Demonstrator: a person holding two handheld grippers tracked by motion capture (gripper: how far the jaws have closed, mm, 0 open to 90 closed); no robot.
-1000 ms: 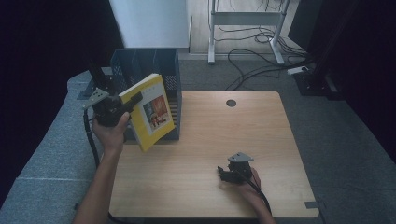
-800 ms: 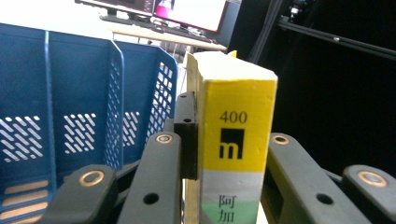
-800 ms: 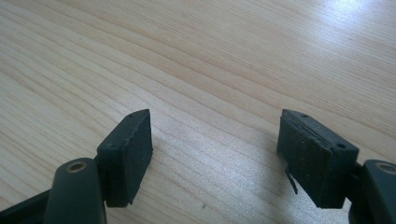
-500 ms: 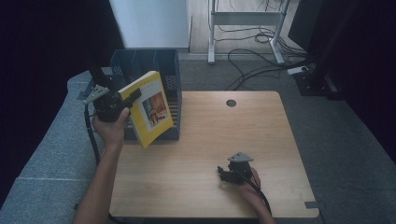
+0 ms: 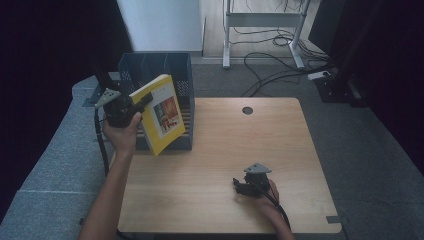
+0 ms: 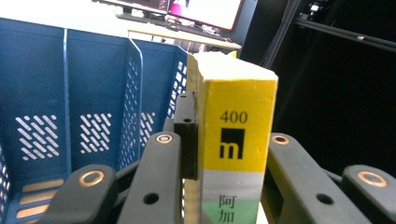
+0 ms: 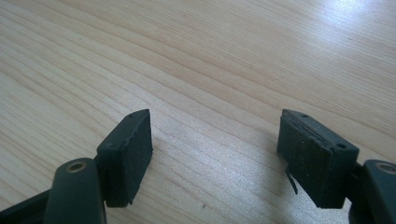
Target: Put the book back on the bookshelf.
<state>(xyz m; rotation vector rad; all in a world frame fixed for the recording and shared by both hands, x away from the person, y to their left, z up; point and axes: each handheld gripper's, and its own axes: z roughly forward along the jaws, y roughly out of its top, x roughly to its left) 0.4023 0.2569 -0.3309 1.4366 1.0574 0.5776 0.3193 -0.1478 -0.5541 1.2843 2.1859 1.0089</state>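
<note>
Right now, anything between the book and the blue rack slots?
Nothing visible. The left gripper is clamped on the yellow book, held tilted in front of the blue rack. In the left gripper view the slots beside the book look open. The right gripper rests open on the table, well clear.

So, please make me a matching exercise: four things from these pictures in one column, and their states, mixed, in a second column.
Things:
1. left gripper
2. right gripper
3. book
4. file rack

States:
A. stands at the table's far left corner
B. open, nothing between its jaws
C. held in the air, tilted
D. shut on the book's spine

Pairs: 1-D, 2-B, 3-C, 4-A
</note>
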